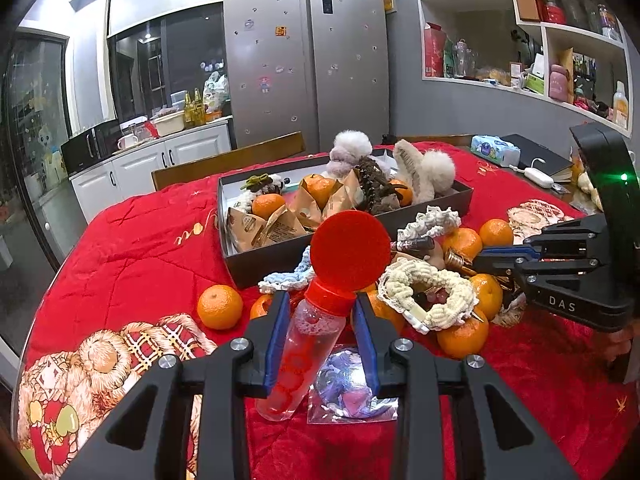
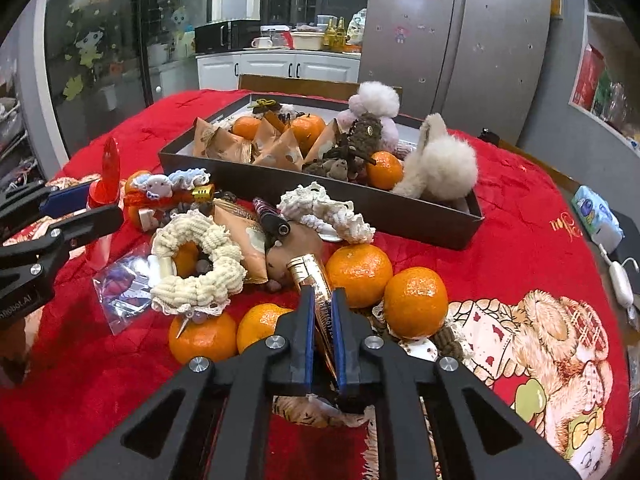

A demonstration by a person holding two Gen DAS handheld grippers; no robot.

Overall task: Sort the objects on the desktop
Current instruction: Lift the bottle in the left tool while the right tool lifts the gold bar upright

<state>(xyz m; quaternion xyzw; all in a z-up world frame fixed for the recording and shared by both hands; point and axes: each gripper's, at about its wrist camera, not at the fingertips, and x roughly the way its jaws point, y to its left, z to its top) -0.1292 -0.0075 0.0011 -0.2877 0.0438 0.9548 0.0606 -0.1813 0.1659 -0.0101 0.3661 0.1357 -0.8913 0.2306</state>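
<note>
My left gripper (image 1: pixel 322 312) holds a clear bottle with a red cap and round red disc top (image 1: pixel 316 328), its blue pads on either side of the bottle, above the red cloth. It shows at the left of the right wrist view (image 2: pixel 80 208). My right gripper (image 2: pixel 322 308) is shut on a gold tube (image 2: pixel 316 284) amid the pile; it shows from the side in the left wrist view (image 1: pixel 496 258). The dark tray (image 1: pixel 256 264) holds oranges, snack packets and plush toys. Loose oranges (image 2: pixel 358 274), a cream knitted ring (image 2: pixel 200 264) and a white scrunchie (image 2: pixel 326 210) lie before it.
A shiny plastic packet (image 1: pixel 352 392) lies under my left gripper. A dark tube (image 2: pixel 272 220) and a packet (image 2: pixel 244 240) sit in the pile. A tissue pack (image 1: pixel 494 150), a black book and a white charger (image 1: pixel 538 176) lie at the far right. A chair back (image 1: pixel 228 160) stands behind the table.
</note>
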